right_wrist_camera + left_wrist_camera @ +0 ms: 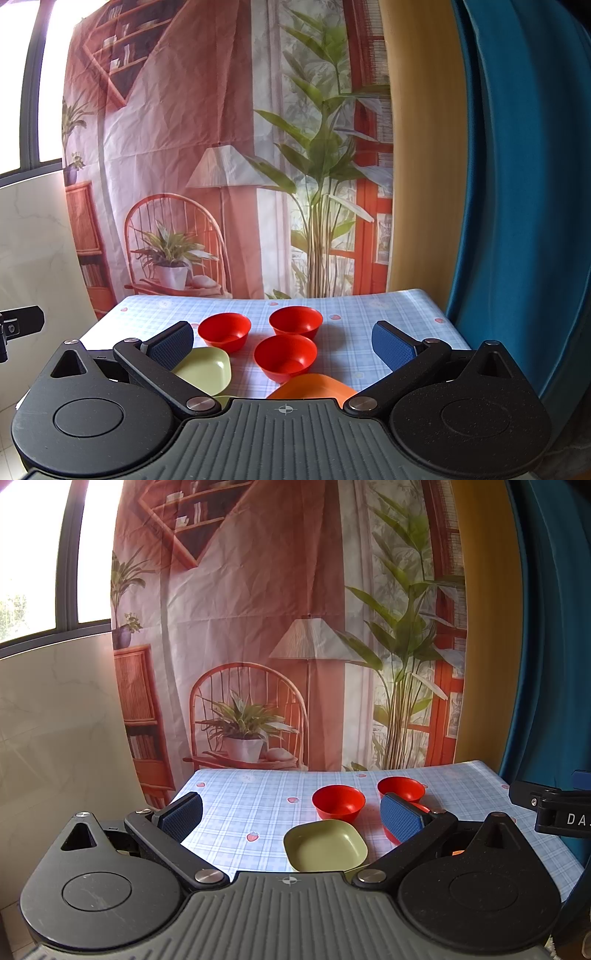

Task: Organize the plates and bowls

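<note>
Checked tablecloth (354, 354); black clamp (554, 812) lettered "DA".

A table (369, 314) covered in a blue checked cloth carries three red bowls (285, 357) clustered near its middle. Just left of them sits a pale green square plate (207, 369); an orange plate (314, 386) lies nearer the camera.

The left tool (291, 814), black-armed with blue ribbed pads, fills the lower part of its own view, jaws spread wide with nothing between the pads, tipped slightly downward. The right tool (284, 345), same build, sits likewise low in its view, wide apart and holding nothing, angled gently down.
</note>
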`<state>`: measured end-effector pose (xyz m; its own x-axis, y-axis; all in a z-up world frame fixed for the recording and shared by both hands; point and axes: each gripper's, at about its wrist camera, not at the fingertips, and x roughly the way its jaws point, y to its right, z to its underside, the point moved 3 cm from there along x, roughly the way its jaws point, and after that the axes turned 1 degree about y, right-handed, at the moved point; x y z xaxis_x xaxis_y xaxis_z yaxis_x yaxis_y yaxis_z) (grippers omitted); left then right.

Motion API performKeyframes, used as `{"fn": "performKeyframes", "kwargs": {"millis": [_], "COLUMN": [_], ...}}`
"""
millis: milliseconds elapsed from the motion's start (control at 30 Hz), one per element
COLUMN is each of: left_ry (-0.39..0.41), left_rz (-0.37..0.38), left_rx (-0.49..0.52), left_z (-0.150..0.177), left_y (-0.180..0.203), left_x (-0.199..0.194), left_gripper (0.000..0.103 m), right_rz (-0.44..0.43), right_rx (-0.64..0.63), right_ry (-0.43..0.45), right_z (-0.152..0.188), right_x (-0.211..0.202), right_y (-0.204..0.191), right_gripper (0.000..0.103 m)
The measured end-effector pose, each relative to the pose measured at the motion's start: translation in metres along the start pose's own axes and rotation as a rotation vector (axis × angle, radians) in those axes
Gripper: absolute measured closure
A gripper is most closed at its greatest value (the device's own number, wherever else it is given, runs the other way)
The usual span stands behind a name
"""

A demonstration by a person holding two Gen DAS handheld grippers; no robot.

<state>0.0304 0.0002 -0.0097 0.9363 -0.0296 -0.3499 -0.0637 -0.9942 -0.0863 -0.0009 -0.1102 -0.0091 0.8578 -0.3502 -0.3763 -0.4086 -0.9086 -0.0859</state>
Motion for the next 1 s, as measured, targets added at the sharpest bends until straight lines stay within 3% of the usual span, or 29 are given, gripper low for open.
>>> {"fn": "performKeyframes", "kwargs": {"millis": [1000], "left_ry": [-0.002], "left_rz": [0.001], "left_rx": [-0.001], "left_z": [0.0014], "left_y": [0.0002], "left_x": [0.0003], "left_gripper": [0.0], "right_rz": [-0.001], "right_rx": [0.003], "right_ry": [-0.001], "right_z": [0.002], "right_x": [0.0008], "right_y": [0.0004], "right_gripper": [0.0]}}
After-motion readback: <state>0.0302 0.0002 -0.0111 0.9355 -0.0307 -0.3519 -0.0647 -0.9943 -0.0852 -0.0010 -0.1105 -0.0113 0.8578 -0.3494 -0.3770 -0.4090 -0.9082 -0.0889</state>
